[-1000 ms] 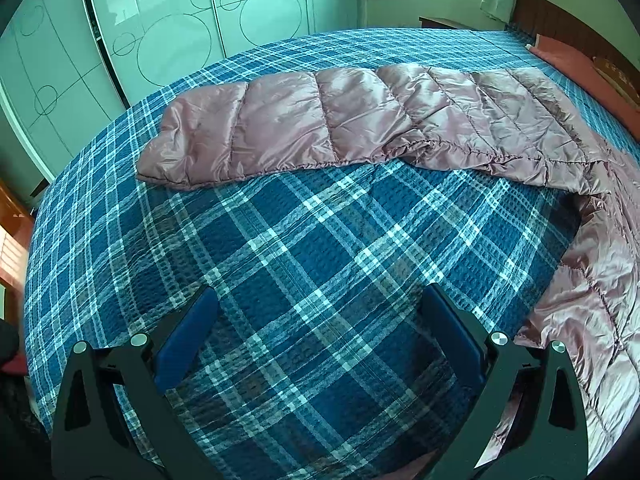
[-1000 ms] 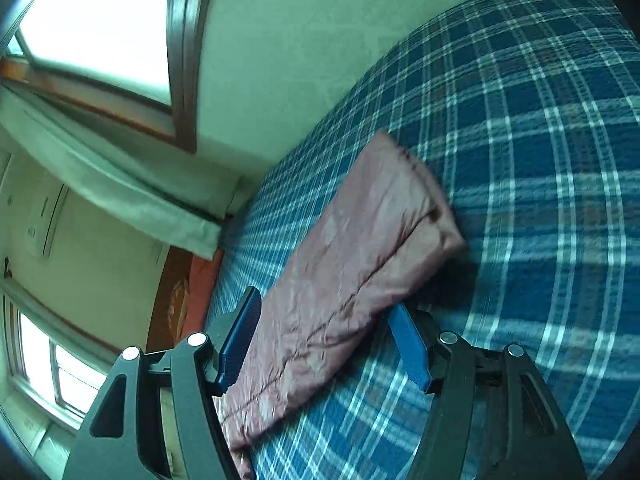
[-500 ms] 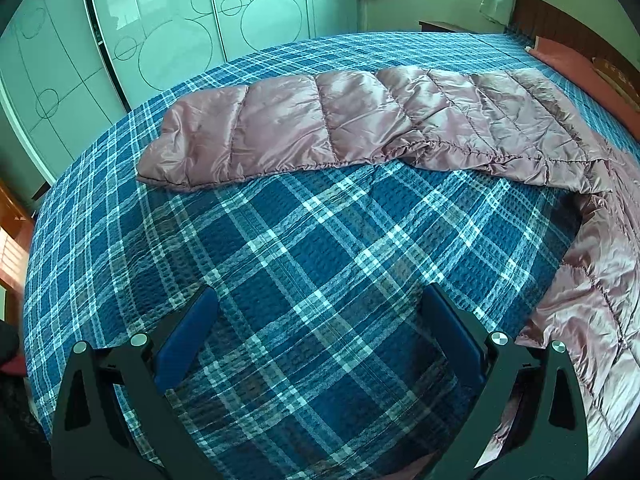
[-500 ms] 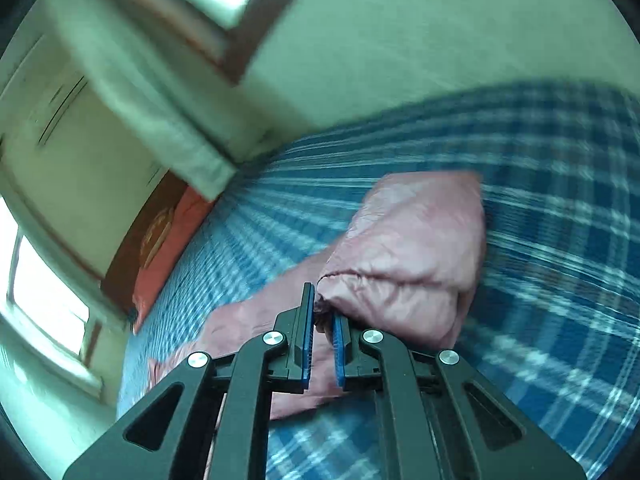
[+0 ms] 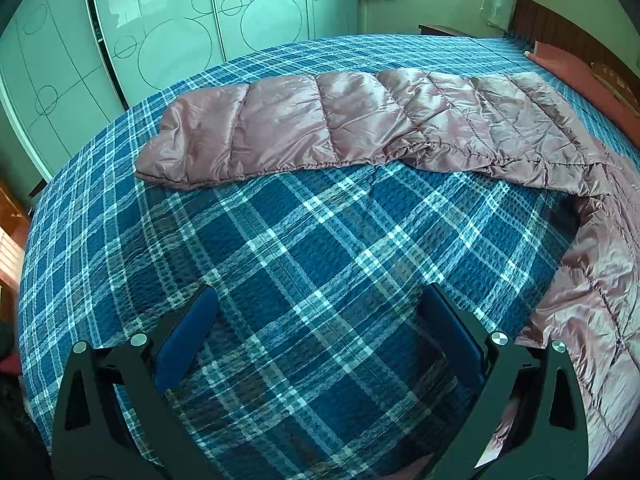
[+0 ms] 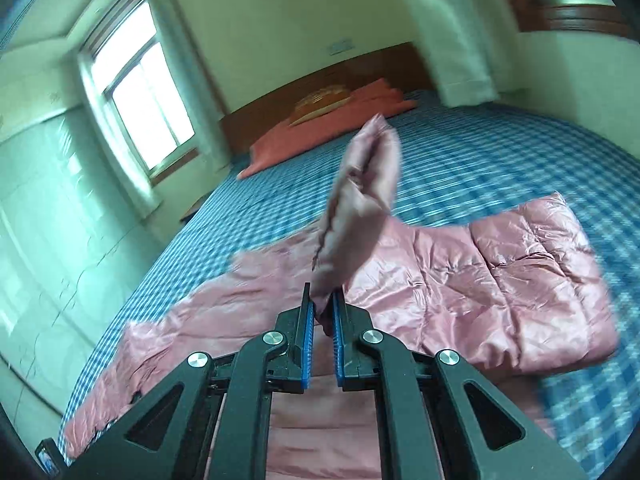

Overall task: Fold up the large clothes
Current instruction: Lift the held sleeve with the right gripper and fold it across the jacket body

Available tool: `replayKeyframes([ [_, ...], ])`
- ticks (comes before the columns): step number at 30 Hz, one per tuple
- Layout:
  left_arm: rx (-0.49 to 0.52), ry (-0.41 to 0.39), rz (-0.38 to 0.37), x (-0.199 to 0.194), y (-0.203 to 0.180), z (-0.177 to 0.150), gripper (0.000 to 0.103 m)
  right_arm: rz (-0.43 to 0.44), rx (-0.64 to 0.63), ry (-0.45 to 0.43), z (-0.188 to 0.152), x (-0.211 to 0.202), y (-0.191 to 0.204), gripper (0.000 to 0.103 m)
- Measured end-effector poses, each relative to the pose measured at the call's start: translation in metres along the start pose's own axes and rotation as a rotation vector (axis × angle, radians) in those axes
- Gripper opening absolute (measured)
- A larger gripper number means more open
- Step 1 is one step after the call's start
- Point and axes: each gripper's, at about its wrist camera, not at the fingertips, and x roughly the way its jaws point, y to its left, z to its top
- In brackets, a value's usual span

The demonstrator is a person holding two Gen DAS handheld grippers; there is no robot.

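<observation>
A pink quilted down jacket (image 6: 460, 280) lies spread on a bed with a blue plaid cover (image 5: 304, 248). In the left wrist view one long sleeve (image 5: 328, 132) stretches flat across the far half of the bed, and the jacket's body (image 5: 600, 280) runs down the right edge. My left gripper (image 5: 316, 320) hangs open over bare plaid, nothing between its blue pads. In the right wrist view my right gripper (image 6: 323, 304) is shut on the cuff of the other sleeve (image 6: 360, 204), which sticks up off the bed above the jacket's body.
An orange-red pillow (image 6: 320, 128) and a wooden headboard (image 6: 320, 76) are at the head of the bed. Pale green wardrobe doors (image 5: 168, 28) stand beyond the far side. Windows with curtains (image 6: 136, 92) line the walls. Bare plaid lies between the left gripper and the flat sleeve.
My right gripper closed on the sleeve's cuff, then swung and rolled, lifting the sleeve off the bed and carrying it over the jacket's body. The left gripper stayed still and open.
</observation>
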Motion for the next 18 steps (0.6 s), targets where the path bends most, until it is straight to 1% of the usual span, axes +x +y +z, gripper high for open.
replayKeyframes([
  [3,-0.002,-0.003,-0.002,0.001,0.001,0.0,0.101,0.053,-0.049,0.066,-0.015,0.031,0.046,0.008],
  [6,-0.003,-0.004,-0.002,0.002,0.002,0.001,0.101,0.081,-0.105,0.128,-0.032,0.061,0.085,0.008],
  [8,-0.003,-0.004,-0.002,0.002,0.002,0.001,0.101,0.095,-0.139,0.172,-0.05,0.075,0.104,0.008],
  [10,-0.004,-0.005,-0.002,0.001,0.001,-0.001,0.101,0.105,-0.156,0.207,-0.063,0.085,0.106,0.008],
  [12,-0.003,-0.005,-0.002,0.001,0.001,-0.001,0.101,0.108,-0.168,0.237,-0.072,0.097,0.117,0.008],
  [15,-0.003,-0.006,-0.001,0.001,0.001,-0.001,0.101,0.111,-0.182,0.309,-0.082,0.11,0.121,0.009],
  [17,-0.003,-0.006,-0.001,0.0,0.001,-0.001,0.101,0.119,-0.196,0.362,-0.091,0.116,0.122,0.015],
  [18,-0.003,-0.007,0.0,0.001,0.001,-0.001,0.101,0.134,-0.2,0.379,-0.093,0.115,0.121,0.024],
])
